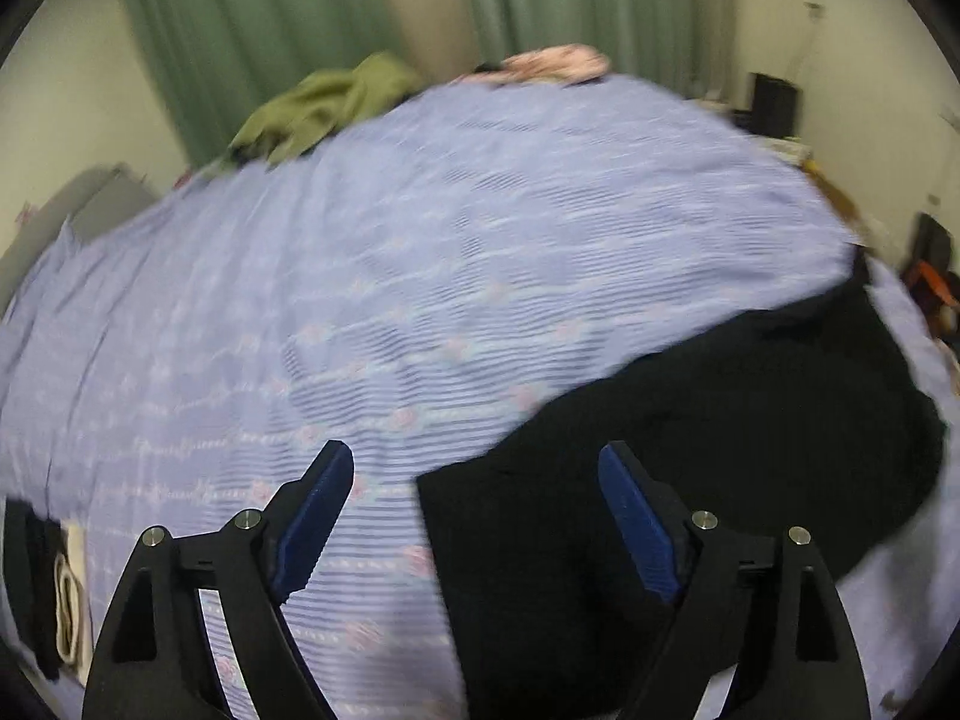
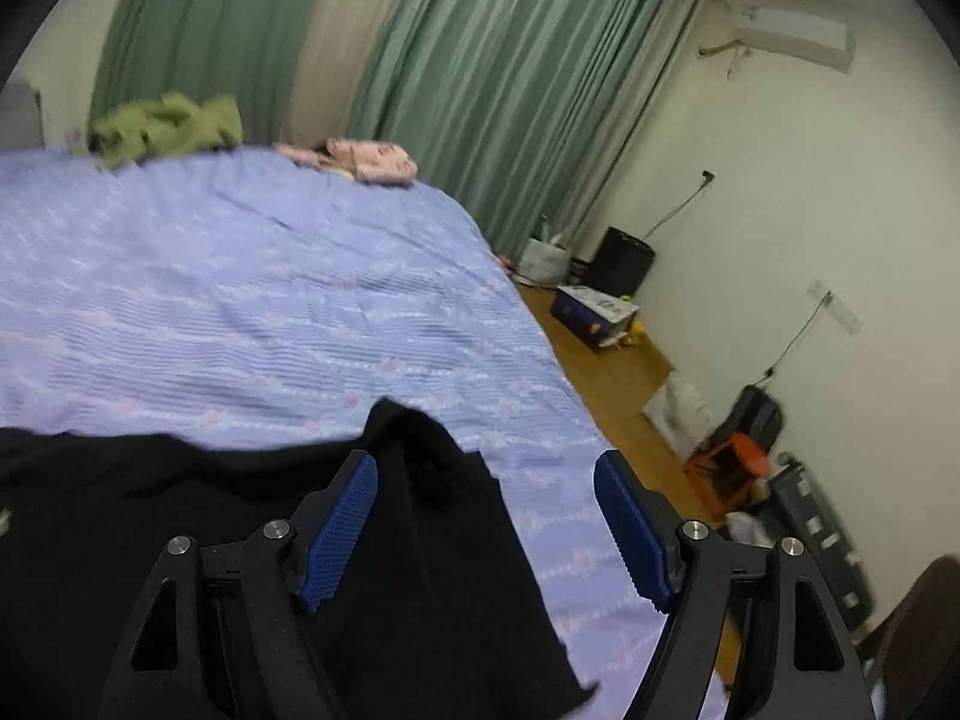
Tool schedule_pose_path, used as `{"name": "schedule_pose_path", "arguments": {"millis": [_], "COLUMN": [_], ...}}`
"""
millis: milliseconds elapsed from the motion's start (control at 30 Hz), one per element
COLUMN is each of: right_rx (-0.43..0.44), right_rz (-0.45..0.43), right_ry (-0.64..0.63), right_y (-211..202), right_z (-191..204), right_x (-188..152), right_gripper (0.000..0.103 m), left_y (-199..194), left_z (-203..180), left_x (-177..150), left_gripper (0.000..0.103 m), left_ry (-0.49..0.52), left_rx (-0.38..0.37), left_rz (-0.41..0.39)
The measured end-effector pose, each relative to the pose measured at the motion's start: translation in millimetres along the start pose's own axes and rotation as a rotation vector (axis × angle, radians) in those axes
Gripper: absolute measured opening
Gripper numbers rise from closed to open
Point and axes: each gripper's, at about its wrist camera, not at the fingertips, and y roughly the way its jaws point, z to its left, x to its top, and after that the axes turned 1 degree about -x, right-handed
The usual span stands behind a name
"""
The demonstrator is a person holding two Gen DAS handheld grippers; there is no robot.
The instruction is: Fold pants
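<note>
Pants (image 2: 198,540) black, rumpled on lilac bedspread (image 2: 240,300)

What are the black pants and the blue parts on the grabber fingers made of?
The black pants look like soft, matte knit or cotton cloth: they slump in loose folds on the bed and show no shine, though blur hides the weave. The blue pads on the right gripper look like rubber or soft plastic, with a bumpy grid surface and toothed edges for gripping.
</note>
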Motion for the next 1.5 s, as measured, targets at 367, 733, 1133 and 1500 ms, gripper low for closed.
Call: {"name": "schedule_pose_path", "arguments": {"millis": [367,733,1133,1500], "right_rx": [0.176,0.366,0.410,0.154], "right_rz": [0.269,0.394,0.571,0.546], "right_ry": [0.220,0.407,0.543,0.429], "right_y": [0.1,72.5,125.8,92.1], "right_z": [-104.1,-120.2,-116.5,-143.2], "right_x": [-94.3,-113.4,-146.7,-167.4], "right_gripper": [0.055,0.043,0.004,0.034], "left_y": [-10.1,16.0,30.8,57.8], "left_z": [-117.5,-166.7,-208.4,-229.7], "left_x": [-36.2,-21.9,-7.4,-9.8], "left_gripper": [0.084,0.084,0.084,0.084], "left_ry": [0.034,-0.013,0.043,0.117], "left_rx": [-0.294,-0.323,-0.332,-0.292], "left_rz": [0.063,0.102,0.112,0.162]}}
